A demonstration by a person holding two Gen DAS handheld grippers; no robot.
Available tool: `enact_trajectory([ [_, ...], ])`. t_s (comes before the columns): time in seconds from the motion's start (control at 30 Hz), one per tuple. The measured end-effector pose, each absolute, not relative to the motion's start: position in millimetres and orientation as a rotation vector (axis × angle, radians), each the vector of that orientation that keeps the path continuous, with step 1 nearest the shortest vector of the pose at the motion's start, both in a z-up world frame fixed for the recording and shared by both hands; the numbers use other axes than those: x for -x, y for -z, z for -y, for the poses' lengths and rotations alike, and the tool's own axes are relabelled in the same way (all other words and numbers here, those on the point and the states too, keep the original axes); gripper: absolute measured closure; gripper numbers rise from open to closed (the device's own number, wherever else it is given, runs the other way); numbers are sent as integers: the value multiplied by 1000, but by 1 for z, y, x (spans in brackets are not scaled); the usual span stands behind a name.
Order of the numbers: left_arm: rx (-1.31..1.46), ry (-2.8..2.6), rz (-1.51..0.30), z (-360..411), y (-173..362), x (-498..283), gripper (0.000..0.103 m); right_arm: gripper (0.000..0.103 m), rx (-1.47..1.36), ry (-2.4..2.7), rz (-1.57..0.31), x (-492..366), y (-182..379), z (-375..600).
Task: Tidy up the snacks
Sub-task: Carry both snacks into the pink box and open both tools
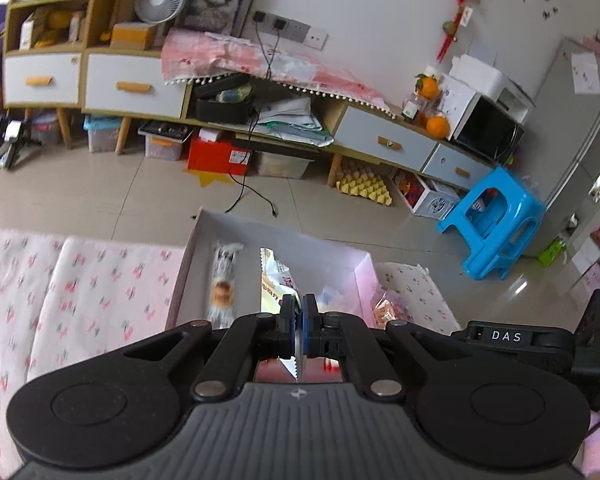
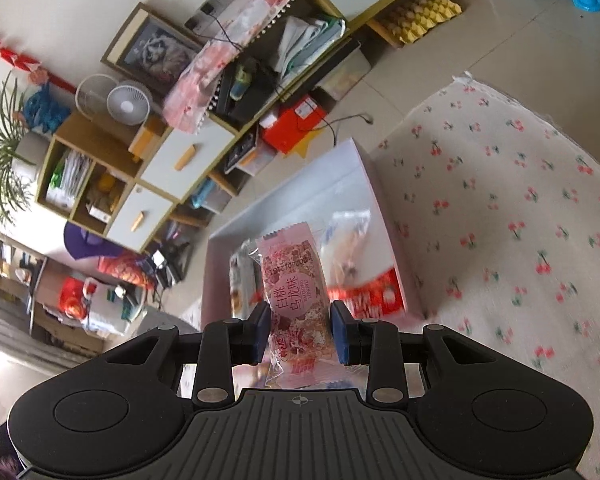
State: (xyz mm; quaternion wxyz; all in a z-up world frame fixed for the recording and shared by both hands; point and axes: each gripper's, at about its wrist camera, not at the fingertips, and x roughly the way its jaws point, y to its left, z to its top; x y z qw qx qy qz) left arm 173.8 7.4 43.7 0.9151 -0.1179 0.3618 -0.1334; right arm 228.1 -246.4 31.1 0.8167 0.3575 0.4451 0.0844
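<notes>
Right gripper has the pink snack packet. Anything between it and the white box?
Nothing visible blocks it. The right gripper holds the pink snack packet over the near side of the open white box. The box has no lid on; other snack packets already lie inside, with bare floor left toward the far wall.

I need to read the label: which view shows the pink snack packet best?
The right wrist view: the pink snack packet faces the camera, print legible, clamped in the right gripper. The left wrist view does not clearly show it.
</notes>
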Motion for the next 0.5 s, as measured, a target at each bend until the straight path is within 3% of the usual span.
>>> enact_trajectory([
  [0.5,204,228,-791,29,-9,-242,100,71,-703,-186,-914,-270,3,240],
])
